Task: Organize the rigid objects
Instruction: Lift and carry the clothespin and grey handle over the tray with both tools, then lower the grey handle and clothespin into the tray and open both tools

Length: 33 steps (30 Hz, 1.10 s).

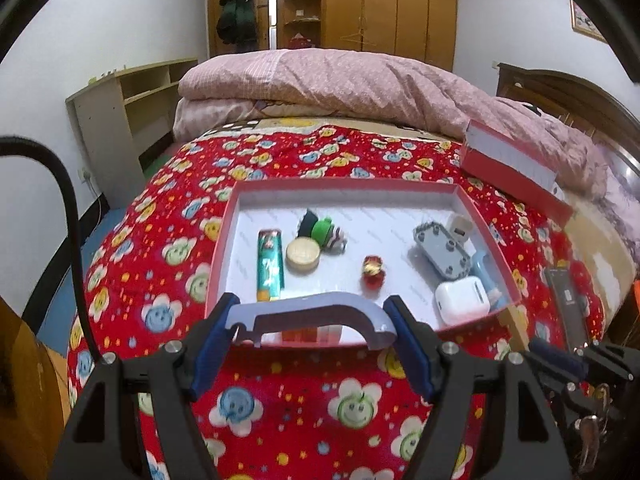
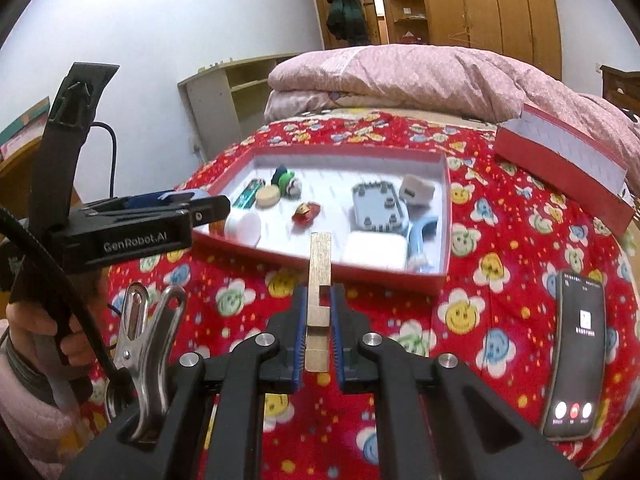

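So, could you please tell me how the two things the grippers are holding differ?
The left gripper holds a curved blue-grey handle piece lying crosswise, while the right gripper holds a flat brass-coloured notched strip pointing forward. The handle piece spans widely spread fingers; the strip sits between nearly closed ones. The handle piece hangs at the near edge of the red tray; the strip is short of it. Both look rigid.

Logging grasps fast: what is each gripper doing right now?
Left gripper: shut on a pale blue-grey curved plastic handle.
Right gripper: shut on a flat notched brass-coloured metal bar.
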{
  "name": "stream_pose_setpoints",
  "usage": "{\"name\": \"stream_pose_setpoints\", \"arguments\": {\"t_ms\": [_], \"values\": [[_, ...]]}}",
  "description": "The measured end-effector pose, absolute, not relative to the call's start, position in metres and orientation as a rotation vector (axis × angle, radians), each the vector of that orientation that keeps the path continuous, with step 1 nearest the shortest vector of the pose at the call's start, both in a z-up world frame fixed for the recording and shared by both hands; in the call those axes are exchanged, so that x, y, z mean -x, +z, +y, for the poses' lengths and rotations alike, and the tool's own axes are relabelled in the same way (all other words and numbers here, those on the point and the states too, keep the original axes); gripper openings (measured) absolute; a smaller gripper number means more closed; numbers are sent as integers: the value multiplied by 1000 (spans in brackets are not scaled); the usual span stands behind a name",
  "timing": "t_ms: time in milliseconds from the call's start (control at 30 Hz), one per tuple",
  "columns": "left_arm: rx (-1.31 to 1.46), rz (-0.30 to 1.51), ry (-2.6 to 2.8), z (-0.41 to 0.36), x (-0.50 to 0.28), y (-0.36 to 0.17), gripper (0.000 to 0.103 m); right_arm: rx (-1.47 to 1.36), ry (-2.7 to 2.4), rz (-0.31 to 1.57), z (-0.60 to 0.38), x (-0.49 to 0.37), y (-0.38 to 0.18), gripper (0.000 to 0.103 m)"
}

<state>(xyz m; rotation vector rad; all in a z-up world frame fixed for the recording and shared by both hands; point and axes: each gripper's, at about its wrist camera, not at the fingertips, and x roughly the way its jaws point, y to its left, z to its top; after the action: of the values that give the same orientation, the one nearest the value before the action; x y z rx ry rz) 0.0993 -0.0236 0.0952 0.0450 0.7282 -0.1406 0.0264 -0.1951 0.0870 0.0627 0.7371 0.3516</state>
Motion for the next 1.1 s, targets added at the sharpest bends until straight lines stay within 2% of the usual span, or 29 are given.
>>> {"name": "stream_pose_setpoints", "arguments": {"t_ms": [533, 1100], "values": [[-71, 766, -95, -27, -147, 81, 77, -128, 348, 695, -191, -76, 88, 12], [-56, 819, -66, -30, -182, 58, 78, -160, 305, 680, -197, -109, 63, 12]]}}
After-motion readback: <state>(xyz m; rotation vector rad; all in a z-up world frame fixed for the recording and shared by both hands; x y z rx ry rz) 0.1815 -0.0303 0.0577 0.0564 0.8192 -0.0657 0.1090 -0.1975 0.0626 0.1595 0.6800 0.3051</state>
